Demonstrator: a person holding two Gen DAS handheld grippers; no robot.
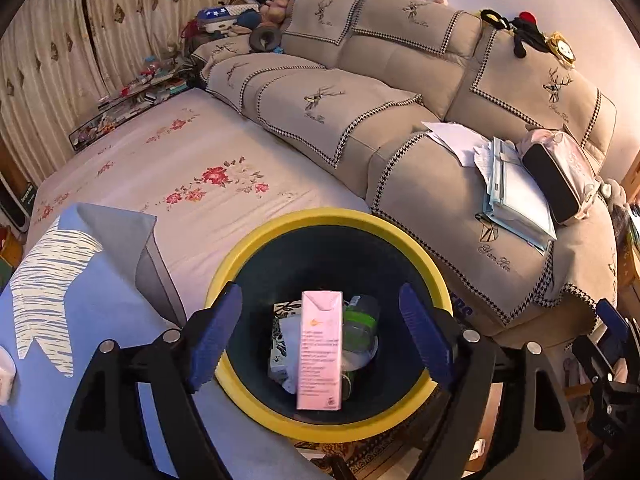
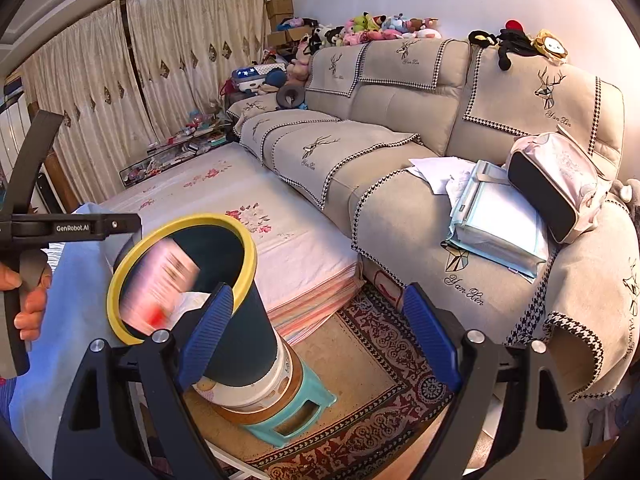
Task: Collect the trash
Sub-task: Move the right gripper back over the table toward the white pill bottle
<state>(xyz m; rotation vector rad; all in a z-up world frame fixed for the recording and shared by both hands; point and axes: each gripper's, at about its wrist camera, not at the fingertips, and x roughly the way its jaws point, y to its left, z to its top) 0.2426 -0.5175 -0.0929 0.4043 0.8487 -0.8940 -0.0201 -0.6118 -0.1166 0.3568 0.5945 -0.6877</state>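
A dark bin with a yellow rim (image 1: 424, 258) stands right below my left gripper (image 1: 320, 340), which is open and empty above its mouth. A pink carton (image 1: 320, 348) is in the bin's mouth, upright, free of both blue fingers (image 1: 214, 336). Under it lie a green-labelled bottle (image 1: 360, 316), a printed box and white paper. In the right wrist view the same bin (image 2: 240, 344) sits at lower left, and the pink carton (image 2: 160, 280) shows blurred inside it. My right gripper (image 2: 316, 336) is open and empty, to the right of the bin.
The bin stands on a white pail and a teal stool (image 2: 316, 404) on a patterned rug (image 2: 384, 368). A floral-covered bed (image 1: 192, 184) lies to the left, with a blue pillow (image 1: 60, 300). A beige sofa (image 2: 400, 152) carries papers (image 2: 496, 220) and a pink bag (image 2: 560, 184).
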